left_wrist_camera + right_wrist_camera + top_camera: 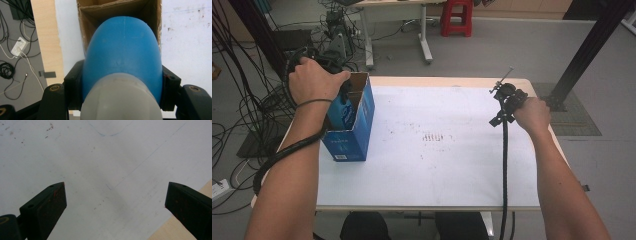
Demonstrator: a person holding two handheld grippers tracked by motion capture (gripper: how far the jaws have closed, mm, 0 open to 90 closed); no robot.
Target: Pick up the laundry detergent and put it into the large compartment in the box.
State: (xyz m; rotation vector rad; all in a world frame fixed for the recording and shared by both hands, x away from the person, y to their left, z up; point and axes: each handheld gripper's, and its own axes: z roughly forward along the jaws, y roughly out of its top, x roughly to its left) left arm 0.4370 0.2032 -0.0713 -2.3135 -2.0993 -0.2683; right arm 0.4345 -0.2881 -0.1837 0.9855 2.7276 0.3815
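Note:
A blue bottle (122,47) with a pale grey end (120,100) sits between the black jaws of my left gripper (122,86), which is shut on its sides. In the left gripper view the bottle points down into an open cardboard box (87,15). From the high view, that box (354,132) is blue outside and stands at the table's left edge, and the bottle (343,114) reaches into its open top under my left hand and gripper (343,92). My right gripper (507,97) hovers at the far right of the table. Its jaws (115,197) stand wide open with nothing between them.
A white sheet (437,165) covers the wooden table (432,80). Cables and a power strip (18,46) lie on the floor to the left. A black post (584,45) rises at the right, and a red stool (457,17) and a desk stand beyond.

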